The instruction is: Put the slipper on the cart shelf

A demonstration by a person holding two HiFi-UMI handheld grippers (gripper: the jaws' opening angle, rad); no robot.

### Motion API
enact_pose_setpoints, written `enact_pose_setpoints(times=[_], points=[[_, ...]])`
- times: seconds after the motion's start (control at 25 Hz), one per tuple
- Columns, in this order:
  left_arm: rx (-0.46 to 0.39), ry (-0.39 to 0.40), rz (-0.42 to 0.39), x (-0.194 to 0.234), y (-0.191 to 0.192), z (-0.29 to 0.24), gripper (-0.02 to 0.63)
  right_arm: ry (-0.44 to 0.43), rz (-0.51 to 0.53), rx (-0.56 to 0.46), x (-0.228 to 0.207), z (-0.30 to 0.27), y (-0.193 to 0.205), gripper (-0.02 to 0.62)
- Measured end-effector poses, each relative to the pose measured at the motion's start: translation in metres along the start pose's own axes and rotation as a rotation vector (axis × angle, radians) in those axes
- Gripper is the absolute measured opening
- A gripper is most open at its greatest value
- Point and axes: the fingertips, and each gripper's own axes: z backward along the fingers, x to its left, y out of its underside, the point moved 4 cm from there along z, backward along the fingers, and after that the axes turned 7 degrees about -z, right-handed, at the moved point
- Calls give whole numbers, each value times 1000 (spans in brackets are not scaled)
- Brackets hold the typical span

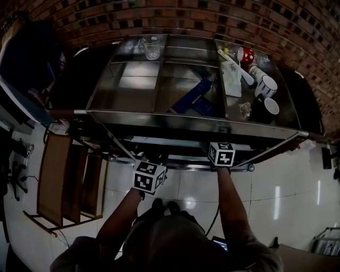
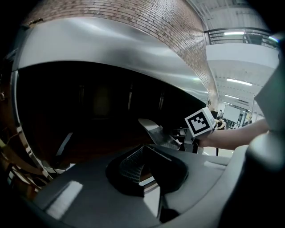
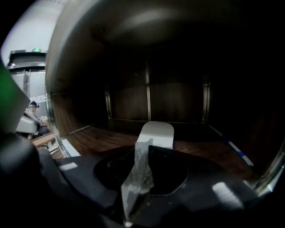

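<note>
- A stainless-steel cart is seen from above, standing against a brick wall on a pale tiled floor.
- Both grippers are reached in under the cart's top, at its near side. In the head view only their marker cubes and the person's forearms show.
- The right gripper is held inside the cart's lower shelf, with its jaws standing slightly apart.
- The pale slipper lies between those jaws and extends forward from them over the brown surface of the lower shelf. Whether its far end rests on that surface cannot be told.
- In the left gripper view the slipper is seen tilted in the dark opening under the cart's top, just ahead of the right gripper's cube.
- The left gripper is held at the cart's near edge, to the left of the right gripper. Its jaws are pressed together with nothing between them.
- On the cart's top, a glass tumbler is placed at the back left, a blue object near the middle, and mugs at the right end.
- A wooden rack stands on the floor to the left of the cart.
</note>
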Motion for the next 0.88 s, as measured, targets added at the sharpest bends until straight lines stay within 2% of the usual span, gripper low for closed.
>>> enact_pose_setpoints(times=[0.16,0.24,0.36,0.48,0.88], points=[[-24,29,-3,-8,-7,5,8,14,3,-41,15,34,-5,64],[-37,49,-9,-13,-10,7,8,1,-7,-73,27,53,-8,39],[-52,74,-18,-19,-14,9,8,-48,-35,-116,46,79,-15,5],[-68,97,-22,-25,-18,13,8,-106,-39,-135,65,102,-21,5],[-101,157,-51,-32,-28,41,8,-212,-41,-197,114,156,-38,5]])
